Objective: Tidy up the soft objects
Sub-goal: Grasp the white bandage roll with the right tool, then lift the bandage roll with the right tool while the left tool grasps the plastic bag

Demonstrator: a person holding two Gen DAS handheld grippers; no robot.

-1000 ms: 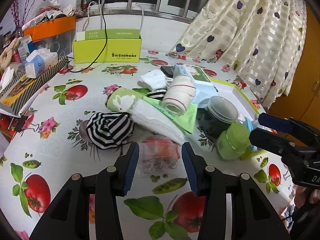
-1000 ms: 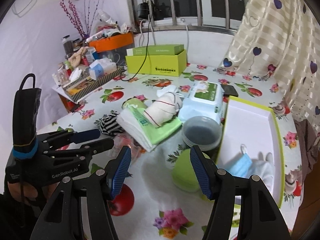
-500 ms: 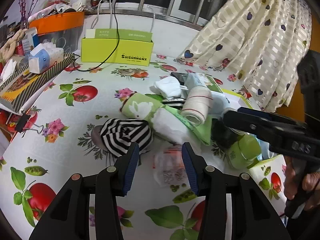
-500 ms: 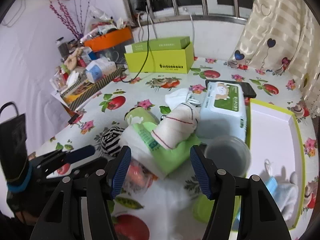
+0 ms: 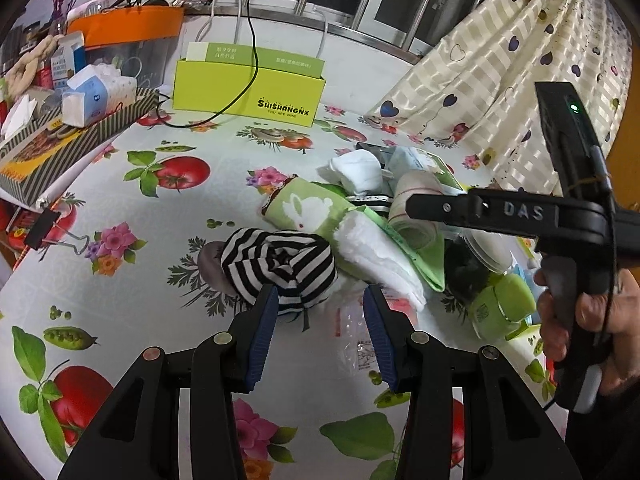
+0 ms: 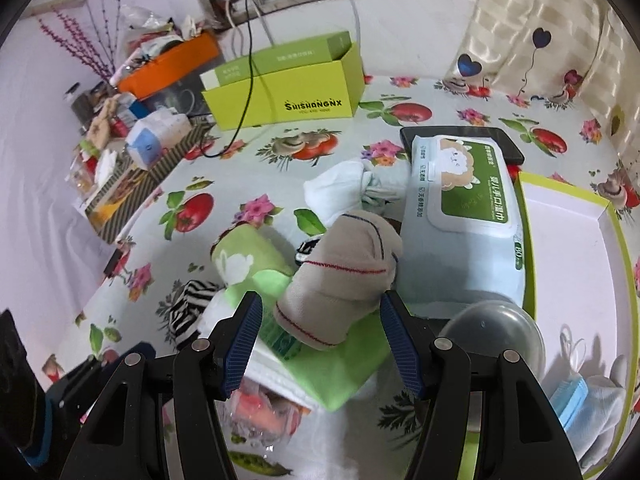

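Over the fruit-print tablecloth [image 5: 120, 272] I am holding both grippers spread and empty — my right gripper [image 6: 320, 336] is straddling the rolled beige sock [image 6: 340, 280] lying on the green towel [image 6: 340, 368] beside the wipes pack [image 6: 464, 216], pads clear of it; my left gripper [image 5: 318, 320] is hanging just before the striped sock ball [image 5: 280, 264].
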